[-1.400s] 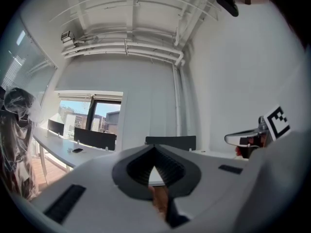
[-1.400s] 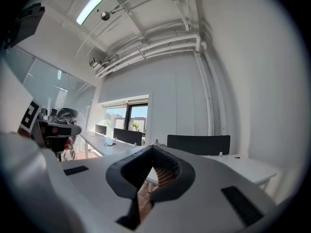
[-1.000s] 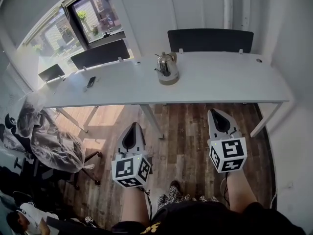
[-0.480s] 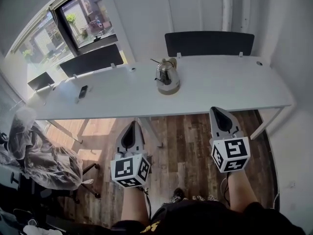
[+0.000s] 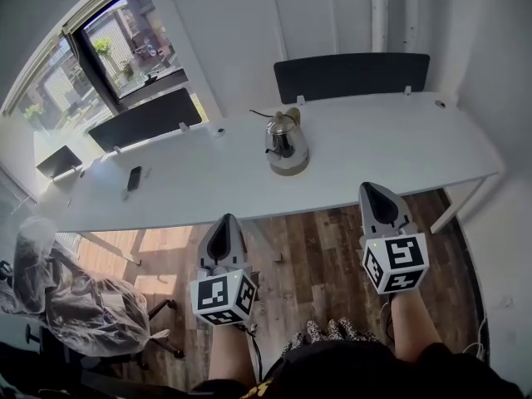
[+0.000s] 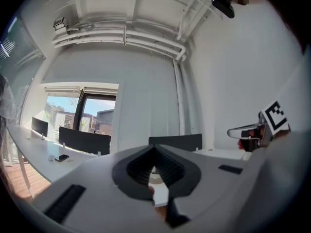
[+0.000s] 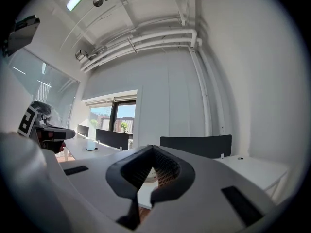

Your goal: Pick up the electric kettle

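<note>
Approach step: your left claw (image 5: 226, 219) and right claw (image 5: 371, 187), both closed and empty, hover short of the table (image 5: 399, 148). Next, open one and reach for the electric kettle (image 5: 287, 144).

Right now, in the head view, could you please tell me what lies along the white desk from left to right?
Small dark panel → dark phone → electric kettle → small round hole at the far right.
</note>
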`<state>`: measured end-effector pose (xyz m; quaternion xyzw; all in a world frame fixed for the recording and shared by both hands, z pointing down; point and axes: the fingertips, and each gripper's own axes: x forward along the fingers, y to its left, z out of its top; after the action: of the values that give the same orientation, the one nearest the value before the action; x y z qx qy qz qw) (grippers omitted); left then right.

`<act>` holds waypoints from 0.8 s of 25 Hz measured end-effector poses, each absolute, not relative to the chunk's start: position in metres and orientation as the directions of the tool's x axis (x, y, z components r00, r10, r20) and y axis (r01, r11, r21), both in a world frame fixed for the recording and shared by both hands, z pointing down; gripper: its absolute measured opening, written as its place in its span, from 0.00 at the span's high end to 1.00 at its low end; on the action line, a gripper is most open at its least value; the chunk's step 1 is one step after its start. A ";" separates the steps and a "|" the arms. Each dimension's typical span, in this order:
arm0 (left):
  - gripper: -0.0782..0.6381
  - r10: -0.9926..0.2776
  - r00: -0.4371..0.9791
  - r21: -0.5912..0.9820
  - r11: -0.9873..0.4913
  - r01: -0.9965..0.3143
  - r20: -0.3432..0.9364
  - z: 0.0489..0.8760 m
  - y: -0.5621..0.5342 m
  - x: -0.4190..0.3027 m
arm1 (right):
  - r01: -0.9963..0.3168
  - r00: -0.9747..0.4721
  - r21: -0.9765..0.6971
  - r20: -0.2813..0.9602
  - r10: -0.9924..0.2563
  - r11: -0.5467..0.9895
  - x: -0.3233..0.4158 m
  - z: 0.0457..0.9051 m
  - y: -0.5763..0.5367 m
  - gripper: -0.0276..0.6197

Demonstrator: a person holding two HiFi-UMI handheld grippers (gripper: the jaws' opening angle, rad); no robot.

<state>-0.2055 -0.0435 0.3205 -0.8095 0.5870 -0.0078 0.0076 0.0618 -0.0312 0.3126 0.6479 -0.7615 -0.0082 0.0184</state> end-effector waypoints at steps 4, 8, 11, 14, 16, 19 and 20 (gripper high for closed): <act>0.90 -0.945 0.326 -0.004 -0.326 -0.945 0.013 0.325 -0.061 -0.206 | -0.989 -0.142 0.026 0.017 -0.990 0.143 0.061 0.314 -0.039 0.95; 0.90 -0.947 0.321 -0.038 -0.322 -0.946 0.021 0.328 -0.077 -0.200 | -0.992 -0.124 0.034 0.018 -0.992 0.125 0.067 0.317 -0.052 0.95; 0.90 -0.948 0.319 -0.031 -0.319 -0.947 0.018 0.331 -0.090 -0.196 | -0.991 -0.123 0.051 0.017 -0.992 0.123 0.070 0.317 -0.064 0.95; 0.90 -0.951 0.310 -0.012 -0.310 -0.951 0.014 0.331 -0.108 -0.190 | -0.990 -0.136 0.045 0.020 -0.991 0.136 0.077 0.318 -0.083 0.95; 0.90 -0.955 0.297 -0.010 -0.298 -0.955 0.011 0.329 -0.120 -0.186 | -0.988 -0.146 0.052 0.023 -0.989 0.147 0.082 0.319 -0.098 0.95; 0.90 -0.964 0.268 -0.020 -0.268 -0.963 0.004 0.325 -0.138 -0.181 | -0.984 -0.166 0.067 0.023 -0.986 0.167 0.090 0.320 -0.122 0.95; 0.90 -0.967 0.254 -0.024 -0.254 -0.967 0.002 0.323 -0.143 -0.180 | -0.982 -0.174 0.062 0.023 -0.984 0.176 0.093 0.321 -0.130 0.95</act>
<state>-0.1802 -0.1429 0.3230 -0.7918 0.6106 -0.0081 0.0091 0.0930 -0.1296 0.3211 0.6418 -0.7661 -0.0167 0.0287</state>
